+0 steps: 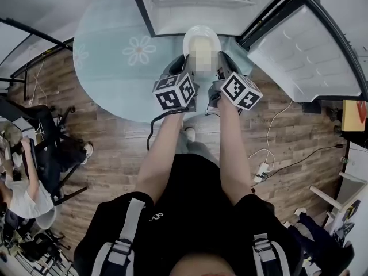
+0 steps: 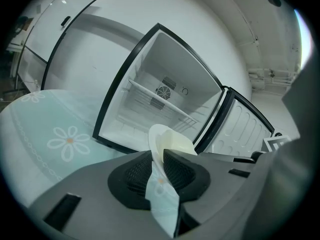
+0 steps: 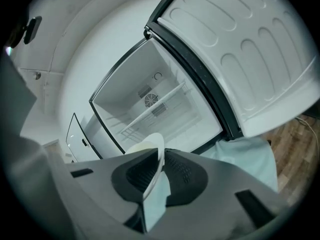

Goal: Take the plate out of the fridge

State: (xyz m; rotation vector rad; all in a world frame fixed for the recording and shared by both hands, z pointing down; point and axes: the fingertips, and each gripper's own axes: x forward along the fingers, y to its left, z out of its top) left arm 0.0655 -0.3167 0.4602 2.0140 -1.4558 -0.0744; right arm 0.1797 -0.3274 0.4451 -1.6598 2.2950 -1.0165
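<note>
Wood floor (image 1: pixel 115 154) fills the lower head view. A pale teal round rug (image 1: pixel 109 68) with a flower print lies on it, upper left to centre. An open fridge (image 1: pixel 172 16) sits at top centre on the rug's far edge. Its inside is white, with a wire shelf and a fan vent on the back wall. Its door (image 1: pixel 305 50) swings wide to the upper right. A seated person (image 1: pixel 23 177) is at the far left edge. A white power strip (image 1: pixel 261 170) with its cord lies on the floor, right of centre.

Both of the wearer's bare forearms reach up the frame's middle, side by side. The left gripper (image 1: pixel 183 62) has its jaws part closed, pads pressing the plate's left rim. The right gripper (image 1: pixel 221 62) has a narrower gap and is clamped on the right rim.

The plate (image 1: pixel 201 39), white with a cream inside, is at upper centre of the head view. It is outside the fridge, just in front of the open compartment, held off the rug between the two grippers.
</note>
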